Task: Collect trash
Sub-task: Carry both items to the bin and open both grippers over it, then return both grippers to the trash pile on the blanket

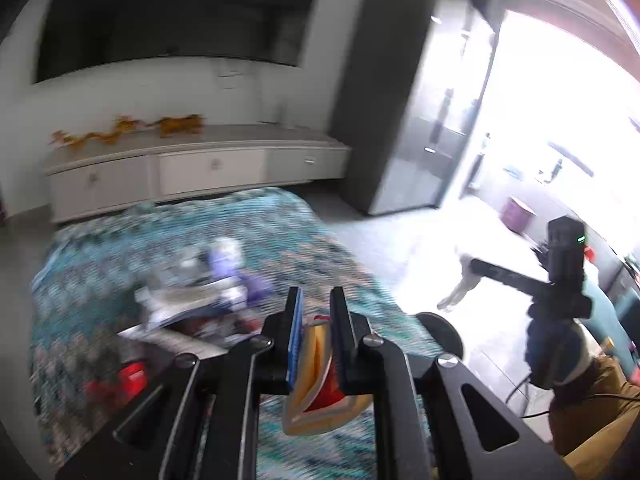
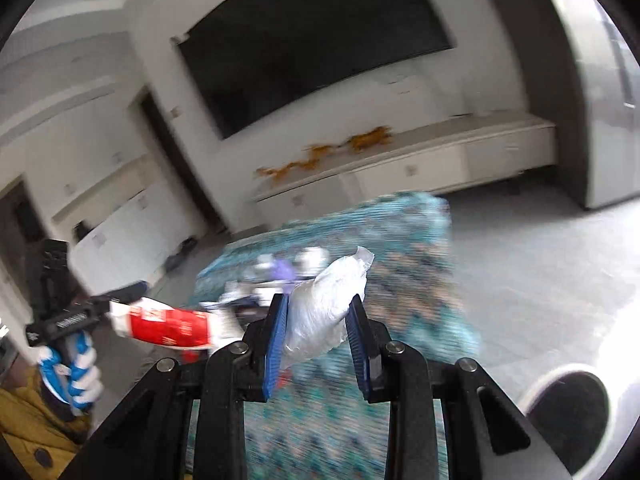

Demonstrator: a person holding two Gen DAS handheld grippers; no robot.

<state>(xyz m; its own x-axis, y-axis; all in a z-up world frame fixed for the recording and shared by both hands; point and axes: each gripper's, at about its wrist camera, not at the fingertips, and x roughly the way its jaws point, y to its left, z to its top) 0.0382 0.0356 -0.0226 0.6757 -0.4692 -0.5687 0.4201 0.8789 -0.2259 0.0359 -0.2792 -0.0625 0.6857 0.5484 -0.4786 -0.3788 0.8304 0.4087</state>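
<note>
Living room, patterned rug [image 1: 224, 232] — both fingers hold trash: left gripper [image 1: 316, 312] a wrapper [image 1: 316, 364], right gripper [image 2: 320, 316] crumpled plastic [image 2: 328, 300]; remaining litter [image 1: 200, 300] lies ahead.

Domestic living room, large dark wall-mounted television screen [image 1: 168, 20], long low cream media cabinet with drawers [image 1: 200, 172], teal zigzag-patterned woven rug [image 1: 312, 232] on pale tiled floor [image 2: 540, 260], tall grey cupboard [image 1: 400, 100]

daylight floods in through the doorway [image 1: 552, 128] at the right of the left wrist view, blown out to pure white with glare on the floor [image 1: 472, 320]. motion blur smears the rug [image 1: 120, 240] and the litter on it in both views. fisheye bends the walls and darkens the corners.
</note>
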